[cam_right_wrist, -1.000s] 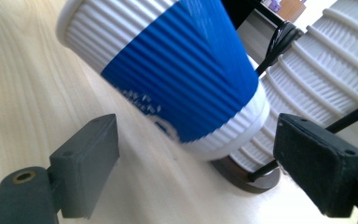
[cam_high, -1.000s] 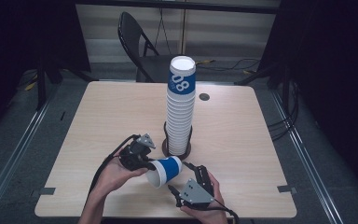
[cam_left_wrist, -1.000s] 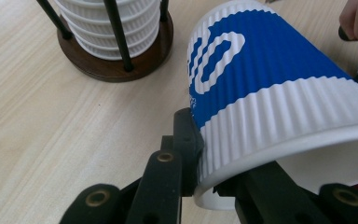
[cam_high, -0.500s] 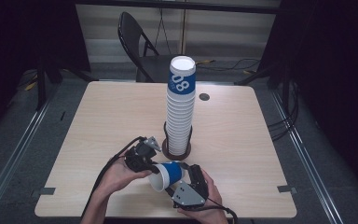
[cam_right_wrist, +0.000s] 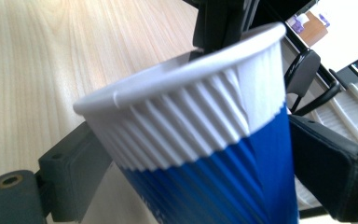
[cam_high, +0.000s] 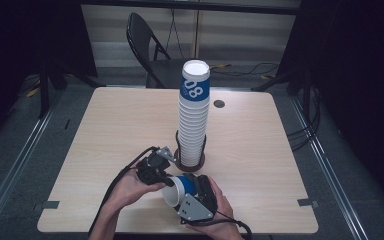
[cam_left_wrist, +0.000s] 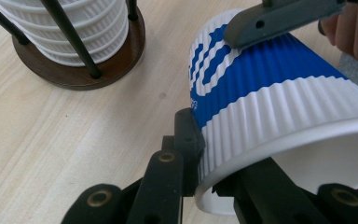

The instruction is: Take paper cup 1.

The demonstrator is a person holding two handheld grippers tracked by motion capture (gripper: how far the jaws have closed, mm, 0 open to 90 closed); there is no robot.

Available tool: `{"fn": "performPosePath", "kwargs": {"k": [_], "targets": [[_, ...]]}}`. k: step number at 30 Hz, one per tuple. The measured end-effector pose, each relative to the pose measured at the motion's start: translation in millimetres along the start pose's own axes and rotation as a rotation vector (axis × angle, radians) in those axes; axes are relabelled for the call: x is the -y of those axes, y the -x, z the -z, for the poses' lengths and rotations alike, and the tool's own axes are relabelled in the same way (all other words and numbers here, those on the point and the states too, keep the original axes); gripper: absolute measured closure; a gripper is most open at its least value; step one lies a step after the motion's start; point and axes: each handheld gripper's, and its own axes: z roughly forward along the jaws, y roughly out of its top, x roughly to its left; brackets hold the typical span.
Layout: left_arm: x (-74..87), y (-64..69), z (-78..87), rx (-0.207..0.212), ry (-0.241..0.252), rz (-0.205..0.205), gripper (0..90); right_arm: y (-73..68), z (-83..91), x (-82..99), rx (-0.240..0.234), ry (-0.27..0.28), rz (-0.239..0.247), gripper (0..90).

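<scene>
A blue-and-white ribbed paper cup (cam_high: 180, 189) lies on its side in the air near the table's front edge, held between both grippers. My left gripper (cam_high: 164, 179) is shut on the cup's rim (cam_left_wrist: 242, 163), one jaw outside the wall and one inside the mouth. From the right, my right gripper (cam_high: 196, 187) is shut across the cup's blue body (cam_right_wrist: 205, 140), with a jaw on each side. In the left gripper view the right gripper's grey finger (cam_left_wrist: 279, 18) presses on the blue band.
A tall stack of the same cups (cam_high: 194, 115) stands in a rod holder with a round wooden base (cam_left_wrist: 79, 70) just behind the grippers. The wooden table (cam_high: 110, 125) has bare room left and right. A black chair (cam_high: 145, 40) stands beyond the far edge.
The right gripper has moved up and left from the front edge and shut on the cup's body. The left gripper and the cup have shifted slightly toward the front.
</scene>
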Motion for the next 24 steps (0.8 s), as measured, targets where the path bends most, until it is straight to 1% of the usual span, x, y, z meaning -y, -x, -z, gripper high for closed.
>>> {"fn": "performPosePath", "kwargs": {"k": [2,3,5,7,8,10,14,16,17,20,22,24], "targets": [[-0.4,1.0,-0.6,0.004,0.011,0.002,83.9,0.2,-0.9,-1.4,0.002,0.004,0.002,9.1],[-0.7,1.6,-0.5,0.000,0.008,-0.002,83.9,0.0,-1.5,-2.5,-0.003,0.009,0.003,9.1],[-0.9,2.4,-1.1,0.001,0.012,0.006,83.9,-0.4,-3.4,-4.7,-0.007,0.010,0.009,9.1],[-1.0,2.2,-1.1,-0.003,0.012,0.008,84.2,-0.6,-4.9,-6.8,-0.015,0.015,0.014,10.8],[-1.1,1.3,-0.9,-0.002,0.008,0.001,84.4,-1.0,-5.8,-8.0,-0.018,0.025,0.018,11.8],[-1.0,1.4,-1.0,0.000,0.015,0.011,84.6,-1.8,-6.8,-9.9,-0.021,0.032,0.021,12.9],[-0.6,2.2,-1.4,0.004,0.014,0.008,84.7,-2.3,-8.2,-11.8,-0.030,0.038,0.030,14.3],[-0.8,2.6,-1.7,0.016,0.018,0.004,85.0,-3.5,-8.9,-12.7,-0.025,0.042,0.037,14.7],[-1.0,3.2,-1.9,0.014,0.022,0.003,84.9,-3.7,-9.2,-12.9,-0.024,0.043,0.041,15.2],[-0.2,2.6,-2.5,0.015,0.028,0.012,84.8,-3.1,-9.6,-12.5,-0.028,0.046,0.030,16.2],[0.9,1.6,-2.4,0.023,0.041,0.011,84.5,-2.9,-8.6,-11.9,-0.025,0.052,0.027,16.9],[1.9,1.6,-2.4,0.024,0.060,0.021,84.1,-2.2,-8.0,-11.6,-0.028,0.065,0.013,17.4]]}}
